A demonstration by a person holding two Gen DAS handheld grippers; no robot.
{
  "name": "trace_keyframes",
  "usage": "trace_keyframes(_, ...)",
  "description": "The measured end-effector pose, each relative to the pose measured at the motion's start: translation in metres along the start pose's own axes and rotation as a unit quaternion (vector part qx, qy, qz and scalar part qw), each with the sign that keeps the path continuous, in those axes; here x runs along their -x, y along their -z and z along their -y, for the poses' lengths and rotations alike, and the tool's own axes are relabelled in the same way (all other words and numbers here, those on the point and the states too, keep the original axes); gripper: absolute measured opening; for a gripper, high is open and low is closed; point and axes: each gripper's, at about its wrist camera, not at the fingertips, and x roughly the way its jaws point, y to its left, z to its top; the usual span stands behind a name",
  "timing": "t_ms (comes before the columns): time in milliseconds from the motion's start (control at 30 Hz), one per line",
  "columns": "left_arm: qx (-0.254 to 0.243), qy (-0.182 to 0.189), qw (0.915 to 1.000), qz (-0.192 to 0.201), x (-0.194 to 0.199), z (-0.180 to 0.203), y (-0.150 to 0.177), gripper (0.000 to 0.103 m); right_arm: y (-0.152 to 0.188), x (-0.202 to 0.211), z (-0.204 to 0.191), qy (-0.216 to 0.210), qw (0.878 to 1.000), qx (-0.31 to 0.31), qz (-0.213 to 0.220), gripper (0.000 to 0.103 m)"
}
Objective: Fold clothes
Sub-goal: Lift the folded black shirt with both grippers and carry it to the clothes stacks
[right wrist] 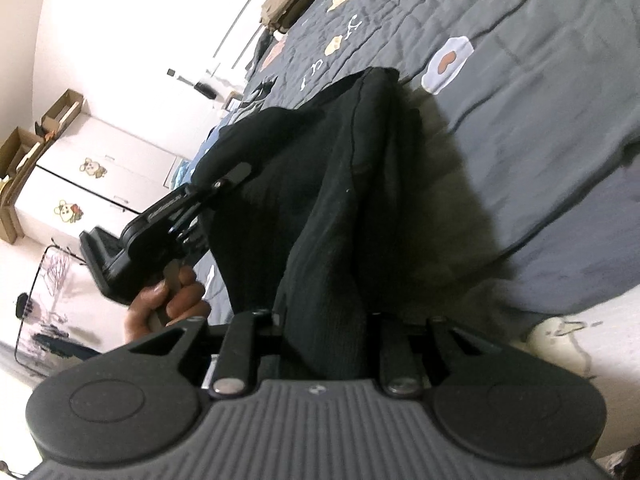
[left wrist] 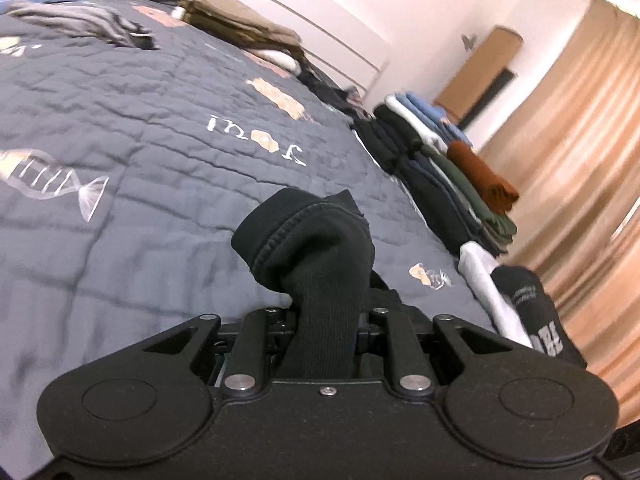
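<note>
Both tools are clamped on one black garment (right wrist: 332,184), which hangs lifted above the grey quilted bed (left wrist: 120,112). In the left wrist view the left hand-held gripper (left wrist: 324,316) pinches a bunched, ribbed edge of it, the cloth rising in a lump at the lower centre of the frame. In the right wrist view the right hand-held gripper (right wrist: 324,320) pinches another part, and the fabric stretches from bottom centre up toward the left gripper and the person's hand (right wrist: 168,300) at mid left. Which part of the garment each one holds is hard to tell, since the dark cloth hides its seams. I judge this to be the carrying or spreading step: the piece is gathered up, not yet laid flat. A stack of folded clothes (left wrist: 448,168) sits along the bed's edge at the right of the left view, with unfolded heaps at the upper left. The next move calls for drawing the two grips apart to tension the cloth, then lowering it flat on the open quilt.
</note>
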Motion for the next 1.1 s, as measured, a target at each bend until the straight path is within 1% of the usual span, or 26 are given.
trace_keyframes(100,0.012,-0.014,0.9996,0.022,0.010,0.013,0.017,0.018,-0.005,0.004,0.007,-0.002,1.000,0.007,-0.006,0.021)
trace_keyframes(267,0.015,-0.032,0.9985,0.043,0.023,0.041,0.039,0.018,-0.012,0.024,0.020,-0.007,1.000,0.026,-0.017,0.021)
trace_keyframes(400,0.024,-0.040,0.9971,0.060,0.031,0.067,0.058,0.018,-0.017,0.047,0.026,-0.013,0.999,0.045,-0.023,0.021)
trace_keyframes(567,0.011,-0.052,0.9962,0.069,0.038,0.107,0.076,0.018,-0.022,0.083,0.028,-0.016,0.997,0.070,-0.024,0.021)
trace_keyframes(700,0.002,-0.055,0.9949,0.085,0.047,0.145,0.080,0.018,-0.029,0.116,0.030,-0.024,0.996,0.080,-0.022,0.021)
trace_keyframes(900,-0.021,-0.044,0.9914,0.121,0.063,0.217,0.079,0.018,-0.046,0.175,0.022,-0.040,0.993,0.109,-0.006,0.021)
trace_keyframes(1100,-0.042,-0.031,0.9879,0.146,0.059,0.282,0.079,0.018,-0.063,0.232,0.027,-0.056,0.990,0.132,0.019,0.021)
